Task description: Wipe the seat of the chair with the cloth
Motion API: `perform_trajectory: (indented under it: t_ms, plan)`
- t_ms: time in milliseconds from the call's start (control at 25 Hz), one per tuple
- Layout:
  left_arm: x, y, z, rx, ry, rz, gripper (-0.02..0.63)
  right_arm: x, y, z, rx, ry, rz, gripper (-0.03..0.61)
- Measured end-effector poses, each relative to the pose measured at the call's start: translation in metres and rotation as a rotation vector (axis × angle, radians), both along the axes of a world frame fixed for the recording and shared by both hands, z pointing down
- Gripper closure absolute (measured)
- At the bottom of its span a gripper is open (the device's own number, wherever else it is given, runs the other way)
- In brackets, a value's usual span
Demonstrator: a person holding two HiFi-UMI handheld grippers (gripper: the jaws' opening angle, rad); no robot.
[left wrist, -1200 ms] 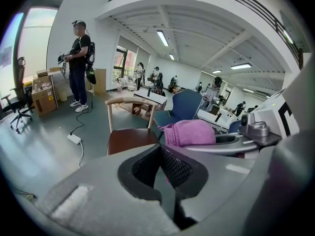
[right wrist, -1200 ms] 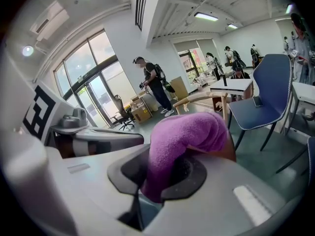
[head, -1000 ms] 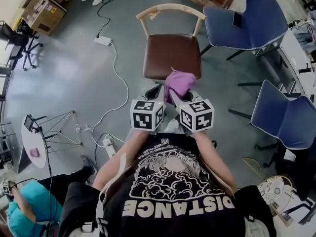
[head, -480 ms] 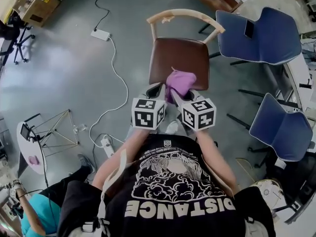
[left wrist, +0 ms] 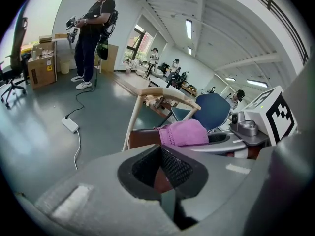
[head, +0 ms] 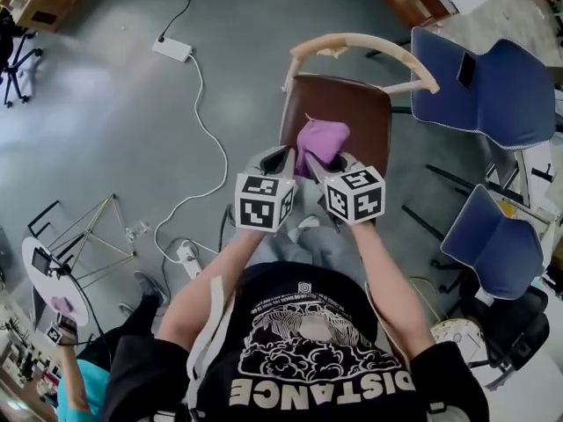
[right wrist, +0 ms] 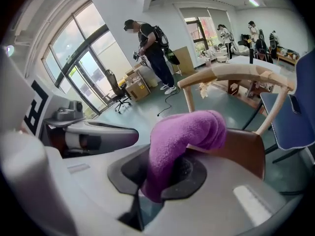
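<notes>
A wooden chair with a brown seat (head: 350,105) and a pale curved backrest (head: 365,44) stands in front of me on the grey floor. A purple cloth (head: 320,141) hangs bunched above the seat's near edge, with my right gripper (head: 310,167) shut on it; in the right gripper view the cloth (right wrist: 183,140) rises out of the closed jaws. My left gripper (head: 274,159) is beside it on the left, shut and holding nothing, its jaws (left wrist: 165,168) closed together. The cloth (left wrist: 183,132) and the chair seat (left wrist: 142,137) also show in the left gripper view.
Two blue chairs (head: 493,90) (head: 493,240) stand to the right of the wooden one. A white power strip (head: 171,49) with a cable (head: 204,139) lies on the floor at left. A wire stand (head: 88,236) is at lower left. A person (left wrist: 93,33) stands further off.
Both grippers and the cloth have moved forward toward the chair; the chair now sits closer in view and the cloth hangs over the seat's near edge.
</notes>
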State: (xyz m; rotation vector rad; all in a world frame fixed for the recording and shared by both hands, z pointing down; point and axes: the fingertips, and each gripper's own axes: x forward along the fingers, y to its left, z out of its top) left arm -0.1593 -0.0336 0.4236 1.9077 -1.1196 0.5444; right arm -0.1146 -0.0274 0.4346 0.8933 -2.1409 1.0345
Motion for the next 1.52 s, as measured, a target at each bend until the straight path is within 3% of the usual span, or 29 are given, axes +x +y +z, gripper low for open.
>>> perform_trajectory:
  t_ms: [360, 560, 1000, 1520]
  plan:
    - [-0.011, -0.050, 0.075, -0.062, 0.006, 0.027, 0.617, -0.023, -0.068, 0.089, -0.014, 0.061, -0.011, 0.517]
    - [-0.006, -0.066, 0.112, -0.058, -0.028, 0.067, 0.617, -0.026, -0.094, 0.137, -0.009, 0.035, -0.012, 0.517]
    - [-0.010, -0.077, 0.167, -0.105, -0.084, 0.011, 0.617, -0.035, -0.121, 0.214, -0.012, -0.034, 0.027, 0.517]
    - [0.027, -0.065, 0.188, -0.112, -0.117, 0.019, 0.615, 0.031, -0.163, 0.229, 0.010, -0.106, 0.185, 0.517]
